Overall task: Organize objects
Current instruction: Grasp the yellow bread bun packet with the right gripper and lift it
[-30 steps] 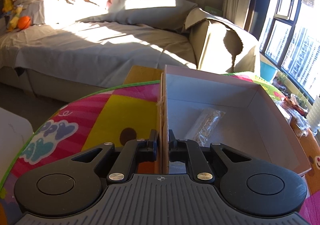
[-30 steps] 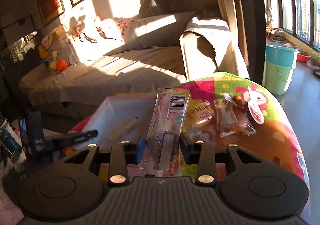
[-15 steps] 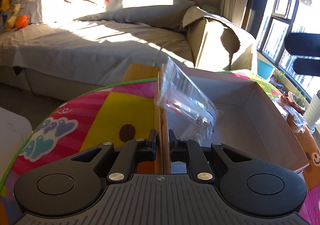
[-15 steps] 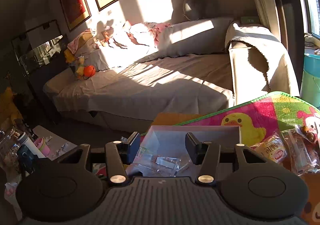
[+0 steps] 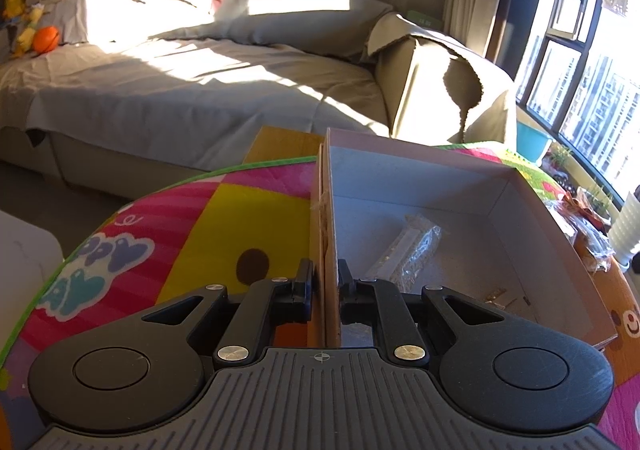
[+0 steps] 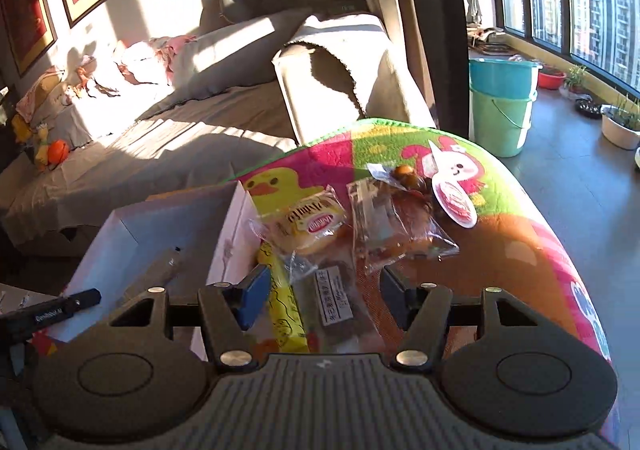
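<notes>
My left gripper (image 5: 326, 282) is shut on the left wall of an open cardboard box (image 5: 532, 210) on the colourful mat. A clear snack packet (image 5: 416, 246) lies inside the box; it also shows in the right wrist view (image 6: 160, 270). My right gripper (image 6: 318, 290) is open and empty, low over a pile of snack packets beside the box (image 6: 232, 226): a yellow stick packet (image 6: 286, 314), a dark bar with a white label (image 6: 334, 294), a round bun packet (image 6: 308, 226) and a clear pastry packet (image 6: 394, 230).
The mat (image 6: 520, 250) covers a round table that drops off at the right. A grey sofa (image 5: 200, 98) stands behind it. Buckets (image 6: 502, 106) and plant pots (image 6: 620, 126) stand by the window. More packets (image 5: 580, 226) lie right of the box.
My right gripper carried a clear packet over the box, opened and let it go, then swung back right over the snack pile. The left gripper has kept its hold on the box wall.
</notes>
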{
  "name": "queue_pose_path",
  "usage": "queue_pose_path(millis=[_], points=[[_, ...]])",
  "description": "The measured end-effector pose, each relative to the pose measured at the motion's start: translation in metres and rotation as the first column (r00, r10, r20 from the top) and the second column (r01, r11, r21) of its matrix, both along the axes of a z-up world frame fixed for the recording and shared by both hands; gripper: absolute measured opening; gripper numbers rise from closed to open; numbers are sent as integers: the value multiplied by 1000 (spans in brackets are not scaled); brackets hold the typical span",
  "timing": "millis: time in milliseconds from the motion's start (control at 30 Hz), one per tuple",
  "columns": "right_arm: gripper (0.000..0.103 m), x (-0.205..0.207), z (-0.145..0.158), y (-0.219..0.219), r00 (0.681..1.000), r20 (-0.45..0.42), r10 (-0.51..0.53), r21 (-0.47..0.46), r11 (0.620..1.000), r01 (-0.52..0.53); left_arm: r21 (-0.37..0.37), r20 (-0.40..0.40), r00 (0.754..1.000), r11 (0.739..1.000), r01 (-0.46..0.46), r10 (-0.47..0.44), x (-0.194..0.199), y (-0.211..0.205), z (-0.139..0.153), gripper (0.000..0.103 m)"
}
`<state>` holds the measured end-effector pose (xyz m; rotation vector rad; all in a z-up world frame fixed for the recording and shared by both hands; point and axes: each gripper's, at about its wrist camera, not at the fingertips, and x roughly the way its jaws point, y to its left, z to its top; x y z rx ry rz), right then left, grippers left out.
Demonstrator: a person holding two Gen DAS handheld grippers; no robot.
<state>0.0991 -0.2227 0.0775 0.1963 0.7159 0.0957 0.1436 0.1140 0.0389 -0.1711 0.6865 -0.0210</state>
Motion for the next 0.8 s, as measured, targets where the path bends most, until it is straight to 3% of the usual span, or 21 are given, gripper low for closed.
queue_pose_path(millis=[200,567,700,767,800], points=[[59,4,-28,11,996,-56,65,1,998,-65,3,-1,1000,1000,-4,4,0,-1,0,13],[30,17,-44,33,985,-89,147,68,988,-141,2,-8,1000,1000,-5,5,1,-1,0,13],[34,25,-35,16,991,-96,94,148,986,-80,2,-8,1000,1000,-7,7,1,-1,0,13],[55,38,-28,7,995,-98,33,202,979,-13,3,-9,1000,1000,-8,8,1,-1,0,13],[61,46,-25,3,995,-98,-1,231,973,23,4,-10,1000,1000,-7,7,1,0,0,13]])
